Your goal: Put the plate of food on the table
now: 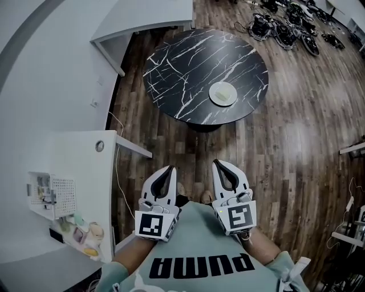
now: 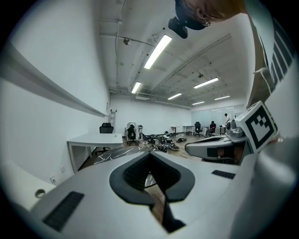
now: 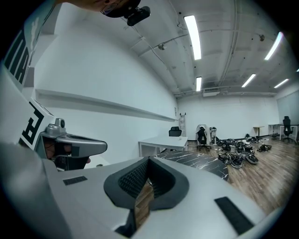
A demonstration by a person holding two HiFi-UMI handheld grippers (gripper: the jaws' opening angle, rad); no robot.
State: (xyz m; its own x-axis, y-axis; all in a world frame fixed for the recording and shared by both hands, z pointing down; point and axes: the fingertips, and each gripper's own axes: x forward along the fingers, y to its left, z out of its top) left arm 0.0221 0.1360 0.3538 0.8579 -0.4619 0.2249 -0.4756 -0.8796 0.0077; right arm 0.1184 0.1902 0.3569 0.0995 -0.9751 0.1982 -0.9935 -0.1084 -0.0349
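A white plate with pale food [image 1: 223, 93] sits on the right part of a round black marble table [image 1: 182, 63], apart from both grippers. My left gripper [image 1: 169, 169] and right gripper [image 1: 219, 163] are side by side close to my chest, above the wooden floor and short of the table. Both are shut with nothing between the jaws. The left gripper view shows its own jaws [image 2: 150, 156] closed, with the table [image 2: 117, 154] beyond. In the right gripper view the jaws [image 3: 148, 160] are also closed, and the table [image 3: 198, 161] lies ahead.
A white desk [image 1: 71, 162] stands at my left, with a rack of small items [image 1: 54, 197] below it. Another white desk [image 1: 151, 17] stands beyond the table. A pile of black equipment [image 1: 285, 28] lies on the floor at the far right.
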